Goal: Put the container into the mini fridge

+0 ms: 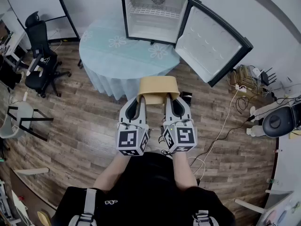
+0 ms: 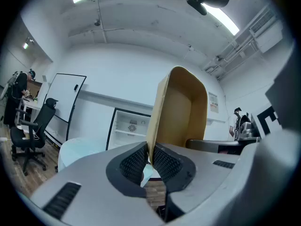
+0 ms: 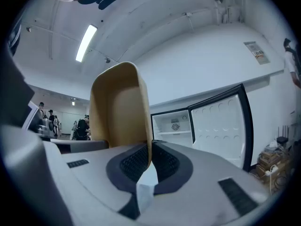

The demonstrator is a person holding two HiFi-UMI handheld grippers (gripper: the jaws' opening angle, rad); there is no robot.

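A tan, open-topped container [image 1: 159, 89] hangs in the air in front of me, held between both grippers. My left gripper [image 1: 139, 99] is shut on the container's left wall [image 2: 157, 112]; its pads pinch the thin rim. On the other side my right gripper [image 1: 168, 99] is shut on the right wall [image 3: 141, 107] in the same way. The mini fridge [image 1: 155, 15] stands on the round table [image 1: 108, 55] ahead, its door [image 1: 212, 44] swung wide open to the right. Its white interior shows a wire shelf and looks empty.
The table has a pale blue floral cloth that hangs down toward me. A black office chair [image 1: 40, 55] and a whiteboard [image 1: 33, 6] stand at the left. Cables and a power strip [image 1: 240, 86] lie on the wooden floor at the right.
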